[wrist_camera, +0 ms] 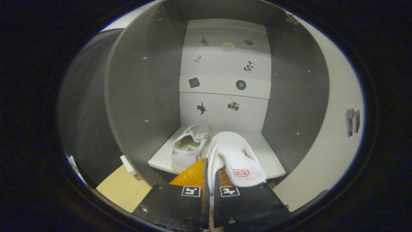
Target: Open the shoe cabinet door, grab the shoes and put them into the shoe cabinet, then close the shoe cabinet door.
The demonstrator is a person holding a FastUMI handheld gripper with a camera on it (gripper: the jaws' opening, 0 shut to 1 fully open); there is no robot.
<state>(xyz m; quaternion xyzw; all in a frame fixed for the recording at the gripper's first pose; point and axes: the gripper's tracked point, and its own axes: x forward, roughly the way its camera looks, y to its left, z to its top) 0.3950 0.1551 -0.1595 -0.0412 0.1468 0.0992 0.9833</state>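
Observation:
My gripper [210, 175] is shut on the side wall of a white canvas shoe [236, 156], both fingers pinching the fabric near the tongue. The held shoe hangs over the front of the cabinet's bottom shelf [161, 158]. A second white shoe [188, 148] with a red and blue stripe stands on that shelf, just left of the held one and a little further in. The shoe cabinet [141, 96] is open, its grey side walls flanking a white back panel [225, 83] with small stickers.
The cabinet door [82, 106] stands swung open on the left. Another white panel [331, 129] with a dark mark lies to the right of the cabinet. Light wooden floor [124, 190] shows below the shelf, with a small white block [128, 164] on it.

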